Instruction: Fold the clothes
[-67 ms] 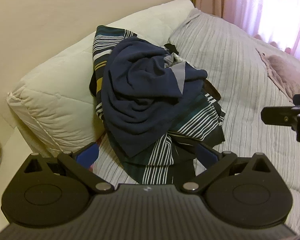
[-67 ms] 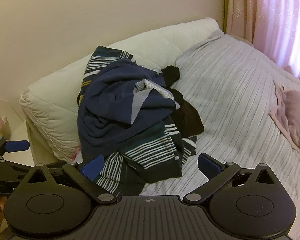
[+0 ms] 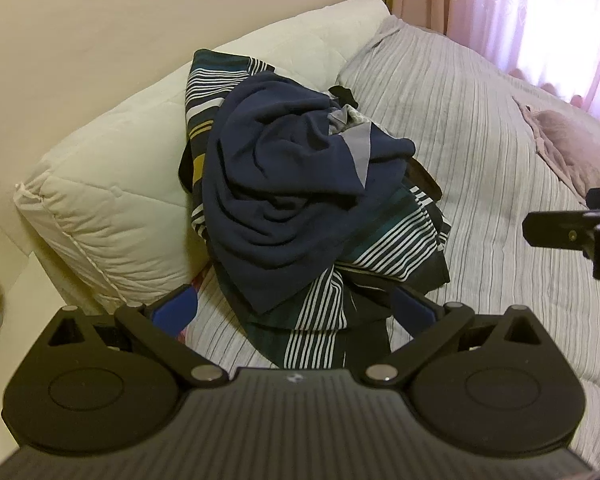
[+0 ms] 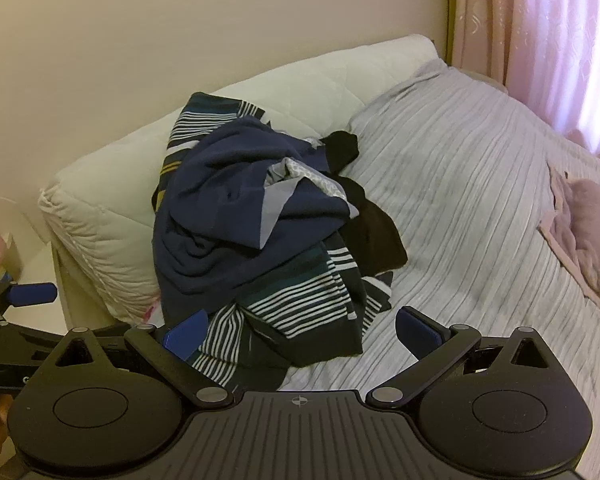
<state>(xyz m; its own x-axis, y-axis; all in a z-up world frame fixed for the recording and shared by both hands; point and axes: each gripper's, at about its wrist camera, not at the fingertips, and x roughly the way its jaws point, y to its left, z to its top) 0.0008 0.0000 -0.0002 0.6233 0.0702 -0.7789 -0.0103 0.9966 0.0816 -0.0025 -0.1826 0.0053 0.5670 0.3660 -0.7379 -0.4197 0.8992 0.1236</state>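
Left wrist view is showing the left gripper (image 3: 294,308) hanging with its blue-padded fingers (image 3: 176,306) spread wide and gripping nothing, just before the clothes pile. The right gripper (image 4: 300,332) is likewise gaping wide, empty. Beyond them, a navy shirt (image 3: 284,200) is lying crumpled atop a striped garment (image 3: 380,248) on the grey ribbed bedspread (image 3: 480,140), leaning against a cream pillow (image 3: 112,184). Farther off, a pink cloth (image 3: 572,148) is resting beside the curtain (image 3: 520,12).

No readable text, label or number anywhere.
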